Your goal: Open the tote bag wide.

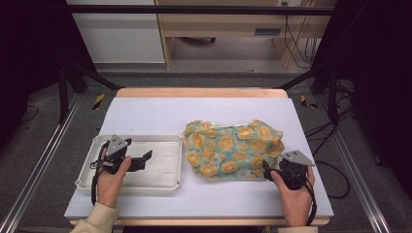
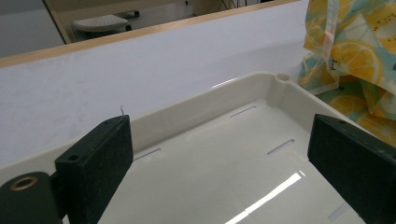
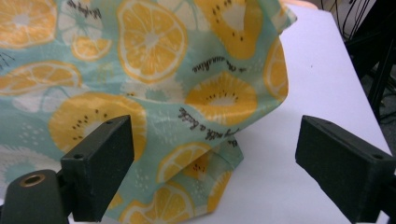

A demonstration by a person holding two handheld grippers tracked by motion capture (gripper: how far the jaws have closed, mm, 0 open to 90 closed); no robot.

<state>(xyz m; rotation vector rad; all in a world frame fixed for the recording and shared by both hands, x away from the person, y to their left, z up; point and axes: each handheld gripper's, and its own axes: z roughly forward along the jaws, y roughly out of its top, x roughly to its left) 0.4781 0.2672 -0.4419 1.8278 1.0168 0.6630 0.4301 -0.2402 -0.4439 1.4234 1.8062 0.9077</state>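
Both grippers wide apart and holding nothing, one over the tray, one at the cloth.

We see the left gripper (image 1: 145,159) hovering above the shallow cream plastic tray (image 1: 167,183), jaws spread wide with bare tray floor (image 2: 224,177) between them. The right gripper (image 1: 266,171) sits at the near right edge of the crumpled teal fabric with orange citrus-slice print (image 1: 233,148), jaws spread wide too; in the right gripper view the fabric (image 3: 154,88) lies just ahead of the jaws and toward the left one, not pinched. Both rest on the white tabletop (image 1: 160,114), with the fabric just beyond the tray's corner (image 2: 282,78) from the left gripper.
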